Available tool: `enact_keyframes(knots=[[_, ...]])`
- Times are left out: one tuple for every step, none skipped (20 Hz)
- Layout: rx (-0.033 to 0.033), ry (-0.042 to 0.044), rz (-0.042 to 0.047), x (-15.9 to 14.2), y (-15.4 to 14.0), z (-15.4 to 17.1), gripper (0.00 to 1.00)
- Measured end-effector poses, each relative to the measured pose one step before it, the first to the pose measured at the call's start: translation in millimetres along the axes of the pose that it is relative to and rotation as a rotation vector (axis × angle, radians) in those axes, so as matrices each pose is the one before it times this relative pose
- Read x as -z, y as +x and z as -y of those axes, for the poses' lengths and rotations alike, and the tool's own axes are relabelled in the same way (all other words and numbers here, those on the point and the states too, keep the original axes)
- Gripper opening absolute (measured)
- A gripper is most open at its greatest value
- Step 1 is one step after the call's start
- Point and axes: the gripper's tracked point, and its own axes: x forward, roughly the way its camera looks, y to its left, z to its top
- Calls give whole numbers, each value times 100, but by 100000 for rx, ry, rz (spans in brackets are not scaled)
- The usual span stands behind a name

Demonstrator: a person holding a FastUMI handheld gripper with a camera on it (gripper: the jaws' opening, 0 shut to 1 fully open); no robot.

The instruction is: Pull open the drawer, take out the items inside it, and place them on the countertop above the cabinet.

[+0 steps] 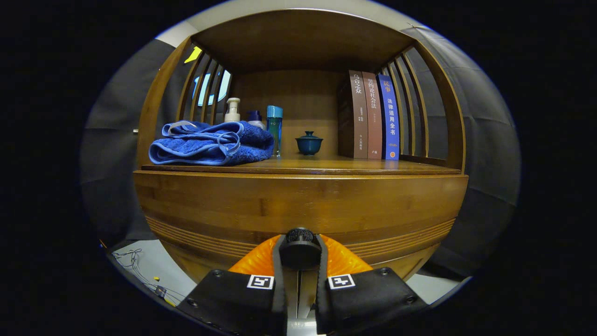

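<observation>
Gripper: fingers clamped on the drawer knob, one each side
Drawer: wood front, right ahead of the fingers, looks closed
Countertop: above the drawer w/ folded blue towel, pump bottle, teal bottle, lidded cup, 3 upright books
Drawer contents: can't see inside

Chinese titles run down the spines of three upright books: "乌合之众", "民事法律适用全书".
</observation>
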Motion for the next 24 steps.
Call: enact_keyframes(knots=[[281, 471, -162, 102, -677, 86, 28], [203, 257, -212, 107, -770, 92, 28], [14, 26, -214, 76, -904, -41, 28], [-30, -170, -231, 141, -882, 63, 28], [-213, 78, 114, 84, -933, 26, 28], [-378, 241, 108, 83, -1044, -14, 28], [-495, 113, -76, 140, -1142, 27, 28], [-251, -329, -198, 131, -856, -51, 28], [-171, -610, -192, 103, -972, 21, 28], [-216, -190, -176, 156, -1081, 37, 28], [-240, 281, -454, 116, -926, 87, 28], [-271, 506, -149, 119, -998, -15, 27], [-92, 159, -418, 146, -742, 43, 28], [-337, 278, 286, 37, -789, 14, 28], [-364, -52, -327, 163, -752, 27, 28], [-230, -140, -389, 251, -764, 44, 28], [-184, 25, -463, 321, -610, 5, 28], [-261, 146, -648, 308, -591, 8, 28], [-117, 255, -477, 295, -525, -21, 28], [-313, 670, 271, 29, -390, -185, 27], [-205, -183, -227, 45, -212, -100, 28], [-237, 26, -223, 192, -412, 20, 27], [-301, 236, -30, -38, -163, -80, 27], [-95, 44, -364, 177, -255, -11, 27]])
